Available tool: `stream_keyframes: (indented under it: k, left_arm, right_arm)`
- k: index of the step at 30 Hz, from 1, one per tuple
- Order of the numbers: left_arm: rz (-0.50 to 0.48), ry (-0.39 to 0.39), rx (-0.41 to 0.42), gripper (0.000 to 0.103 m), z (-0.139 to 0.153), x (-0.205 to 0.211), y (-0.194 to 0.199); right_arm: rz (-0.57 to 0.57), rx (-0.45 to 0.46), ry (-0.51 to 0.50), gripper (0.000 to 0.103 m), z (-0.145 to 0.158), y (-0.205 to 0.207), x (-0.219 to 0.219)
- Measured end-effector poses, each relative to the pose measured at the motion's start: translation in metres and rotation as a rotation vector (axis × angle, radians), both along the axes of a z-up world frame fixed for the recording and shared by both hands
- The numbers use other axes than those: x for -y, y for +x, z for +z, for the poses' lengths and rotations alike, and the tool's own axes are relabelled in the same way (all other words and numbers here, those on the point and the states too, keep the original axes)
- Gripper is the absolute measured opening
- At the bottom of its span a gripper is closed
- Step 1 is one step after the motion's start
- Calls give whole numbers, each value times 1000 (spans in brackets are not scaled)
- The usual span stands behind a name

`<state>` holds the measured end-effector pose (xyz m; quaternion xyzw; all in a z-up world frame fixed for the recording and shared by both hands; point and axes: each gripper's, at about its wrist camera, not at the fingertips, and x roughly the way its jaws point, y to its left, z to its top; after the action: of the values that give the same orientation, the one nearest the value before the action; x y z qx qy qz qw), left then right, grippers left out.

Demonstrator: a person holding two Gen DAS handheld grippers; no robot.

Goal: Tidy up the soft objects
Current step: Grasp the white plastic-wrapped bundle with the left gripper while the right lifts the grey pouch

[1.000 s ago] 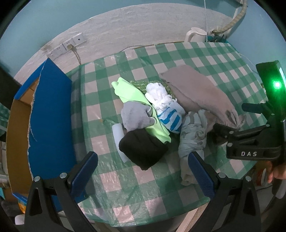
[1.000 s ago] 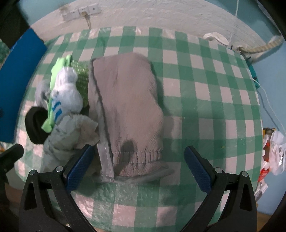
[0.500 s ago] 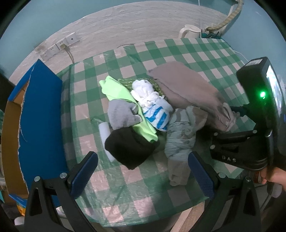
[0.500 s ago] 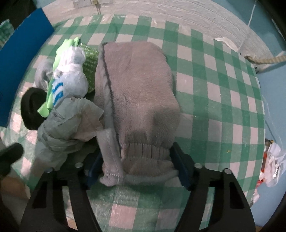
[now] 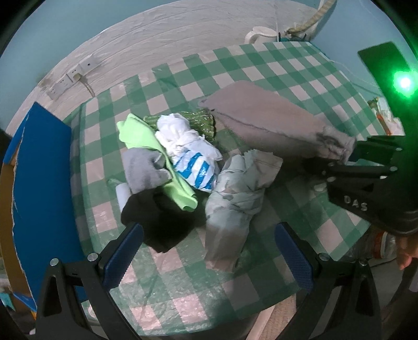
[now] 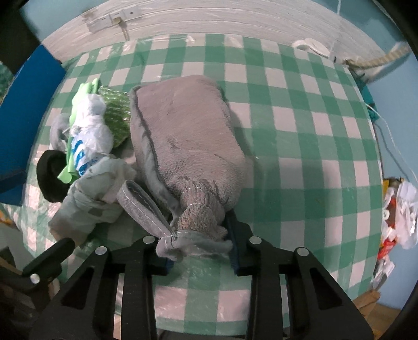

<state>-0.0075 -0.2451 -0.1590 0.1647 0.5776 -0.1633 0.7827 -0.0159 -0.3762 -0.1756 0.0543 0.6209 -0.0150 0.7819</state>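
A: What's the biggest thing on show?

B: The table (image 5: 198, 295), under a green-and-white checked cloth. A blue board (image 5: 44, 188) stands along its left edge, and a white strip of wall sockets (image 6: 115, 19) sits on the wall behind it.

A: And the soft things?

B: The large grey fleece pouch (image 6: 188, 136) lies mid-table, its gathered neck toward the right gripper (image 6: 198, 248). Just left of it is a heap: a pale grey bundle (image 5: 235, 193), a black cloth (image 5: 162, 222), a lime cloth (image 5: 162, 162), a small grey sock (image 5: 143, 170), a white bag with blue stripes (image 5: 193, 159) and a green knitted piece (image 5: 201, 121).

A: What are the claws doing?

B: The right one is clamped on the pouch's neck, with the strap loop (image 6: 143, 206) sticking out to the left. The left gripper (image 5: 209, 256) has its blue pads spread wide, holding nothing, with the black cloth and the pale bundle lying ahead between them.

A: Anything one camera misses?

B: Only the left view shows the right tool from the side, its green light (image 5: 405, 82) glowing, and a white kettle (image 5: 261, 35) at the back. Only the right view shows the litter (image 6: 397, 209) off the table's right side.

A: Any writing?

B: "DAS" (image 5: 355, 204) on the right tool's black body.
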Motion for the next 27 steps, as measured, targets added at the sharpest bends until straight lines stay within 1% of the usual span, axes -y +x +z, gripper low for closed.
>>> stream_keyframes:
  k: [7,12,14,16,17,19,20,22,24,27]
  left_arm:
    - [-49,45,17,102,-13,21,-1]
    - [-105,92,33,101,-24,37,-8]
    - [-120,107,38,91,-27,41,-10]
    - [-127,128,51,69,-29,44,-13]
    - [-129,138,57,66,-30,45,-14]
    - [-127,147,56,50,-31,44,-15]
    - [-121,142,55,45,-32,42,-15]
    - [-106,129,57,41,-32,38,-15]
    - [-87,101,42,37,-30,34,-12]
    - [-79,67,44,34,-23,30,-11]
  right_arm:
    - [-60,-3,23,31,0,-6,20]
    - [-72,5,34,32,0,-9,25]
    - [-71,11,30,32,1,-10,25]
    - [-74,19,27,32,2,-12,26]
    - [-77,21,26,32,3,-12,27]
    - [-80,25,30,31,3,-13,29]
    - [-82,29,31,31,4,-13,30]
    - [-84,30,34,30,4,-12,30]
    - [-87,37,32,30,7,-12,31]
    - [-91,55,27,29,13,-11,29]
